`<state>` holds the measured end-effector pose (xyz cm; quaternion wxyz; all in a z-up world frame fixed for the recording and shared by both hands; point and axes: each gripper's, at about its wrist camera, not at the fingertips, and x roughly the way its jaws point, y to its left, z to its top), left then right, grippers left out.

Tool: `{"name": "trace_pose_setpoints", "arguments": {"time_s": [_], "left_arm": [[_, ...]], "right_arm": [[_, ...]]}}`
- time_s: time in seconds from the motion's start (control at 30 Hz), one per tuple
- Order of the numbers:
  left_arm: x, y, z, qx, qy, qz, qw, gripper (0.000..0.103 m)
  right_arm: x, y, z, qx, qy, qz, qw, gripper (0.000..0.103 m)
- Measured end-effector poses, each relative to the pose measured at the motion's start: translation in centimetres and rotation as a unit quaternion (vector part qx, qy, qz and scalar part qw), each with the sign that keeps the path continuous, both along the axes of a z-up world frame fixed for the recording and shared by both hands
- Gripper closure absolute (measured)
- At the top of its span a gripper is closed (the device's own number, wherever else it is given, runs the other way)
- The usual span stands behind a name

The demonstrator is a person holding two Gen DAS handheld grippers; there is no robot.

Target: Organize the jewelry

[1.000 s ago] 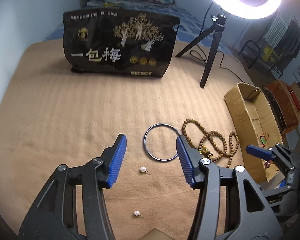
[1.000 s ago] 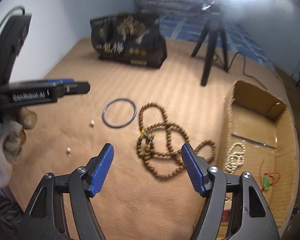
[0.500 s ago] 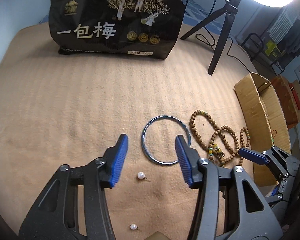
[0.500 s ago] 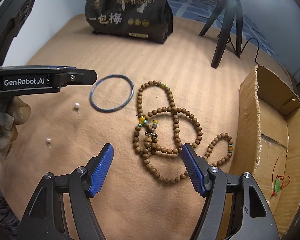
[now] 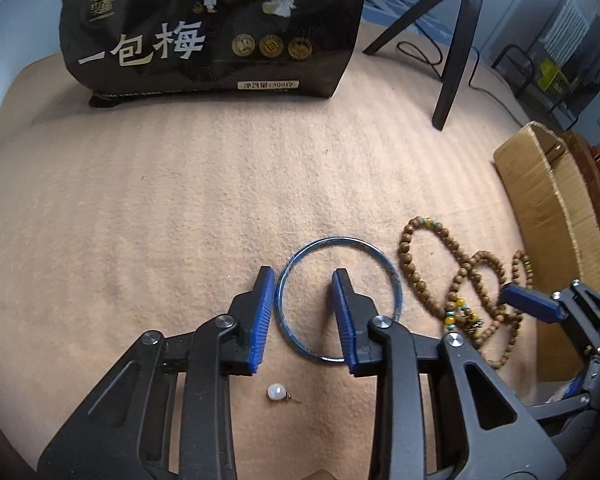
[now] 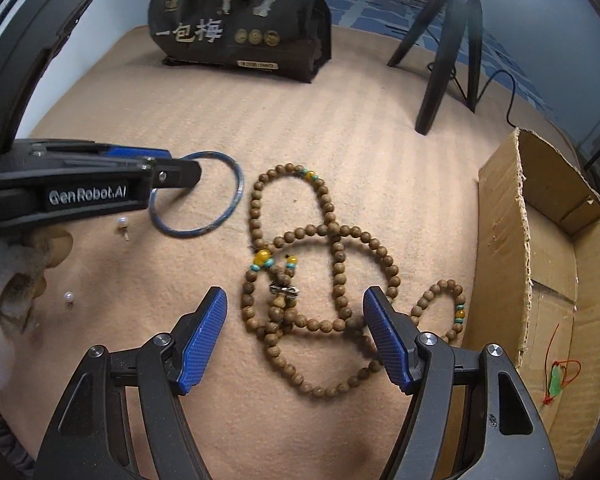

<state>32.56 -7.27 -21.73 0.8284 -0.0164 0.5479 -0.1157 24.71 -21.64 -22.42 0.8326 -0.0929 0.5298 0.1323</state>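
Observation:
A thin blue bangle lies flat on the tan blanket; it also shows in the right wrist view. My left gripper is open, its jaws straddling the bangle's left rim, one pad outside and one inside the ring. A long wooden bead necklace lies coiled to the right of the bangle. My right gripper is open and low over the necklace, jaws on either side of the coil. Two small pearl earrings lie near the left gripper; one shows in the left wrist view.
An open cardboard box stands at the right with a red and green trinket inside. A black snack bag stands at the back. A black tripod with its cable stands at the back right.
Both grippers have moved forward and down. The left jaws have narrowed and now straddle the bangle's rim. The right gripper has come closer over the bead necklace.

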Motion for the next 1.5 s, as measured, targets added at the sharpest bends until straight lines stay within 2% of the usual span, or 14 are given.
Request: {"name": "trace_pose_setpoints", "arguments": {"time_s": [0.17,0.27,0.37,0.5,0.63,1.1,1.23,1.5], "left_arm": [[0.3,0.0,0.1,-0.014,-0.002,0.000,0.9999,0.074],[0.5,0.6,0.1,-0.033,0.011,0.008,0.9994,0.073],[0.5,1.2,0.3,-0.059,0.022,0.011,0.9980,0.049],[0.1,0.9,0.4,-0.060,0.024,-0.003,0.9979,0.046],[-0.4,0.1,0.5,-0.049,0.024,-0.025,0.9982,0.038],[-0.8,-2.2,0.8,-0.027,0.018,-0.058,0.9978,0.036],[-1.1,-2.1,0.4,-0.002,0.011,-0.057,0.9983,0.036],[-1.4,-3.0,0.2,-0.001,0.013,-0.077,0.9969,0.034]], "right_arm": [[0.3,-0.5,0.0,0.007,-0.002,-0.007,1.000,0.033],[0.3,-0.7,-0.1,0.006,-0.002,-0.004,1.000,0.033],[0.4,-0.6,-0.1,0.007,-0.001,-0.003,1.000,0.032],[0.2,-0.4,-0.2,0.010,0.002,0.001,1.000,0.030],[-0.1,-0.4,-0.2,0.011,0.003,0.003,1.000,0.029],[-0.8,-0.8,0.2,0.030,0.006,0.003,1.000,0.030],[-1.1,-0.7,0.5,0.037,0.005,0.006,0.999,0.030],[-1.5,-0.6,0.7,0.039,0.006,0.015,0.999,0.030]]}}
